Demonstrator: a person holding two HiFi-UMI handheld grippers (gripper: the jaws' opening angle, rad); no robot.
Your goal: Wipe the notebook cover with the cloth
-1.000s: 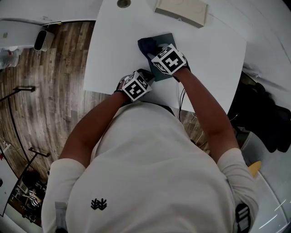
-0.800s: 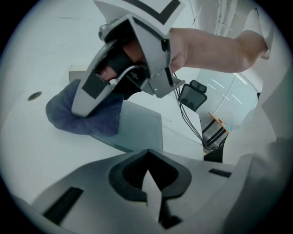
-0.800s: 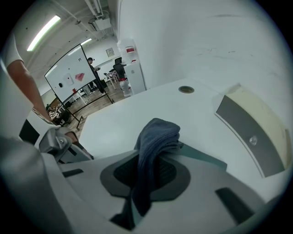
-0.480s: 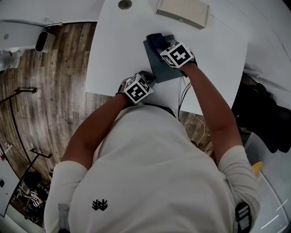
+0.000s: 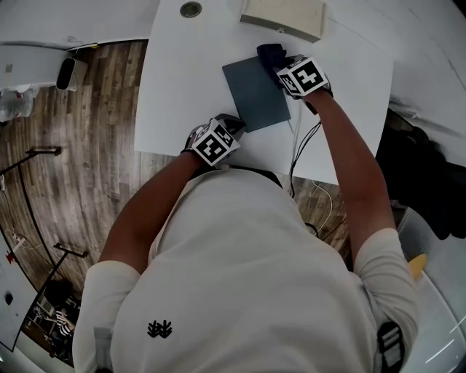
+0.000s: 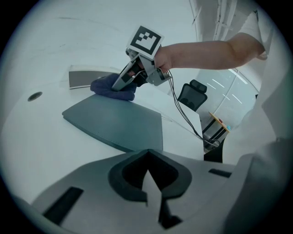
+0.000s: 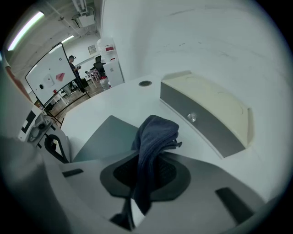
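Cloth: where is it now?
Head view, upper right: the cloth is clamped in the right gripper, at the notebook's far right corner, near the beige box.

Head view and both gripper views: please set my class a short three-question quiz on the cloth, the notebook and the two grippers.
1. True or false: the dark blue cloth is clamped in the left gripper.
2. At which part of the flat dark grey notebook does the cloth lie? A its near left corner; B its far right corner; C the middle of its cover.
3. Fill in: the left gripper's jaws are ____, with nothing between them.
Key: 1 false, the right gripper holds it. 2 B. 3 shut.
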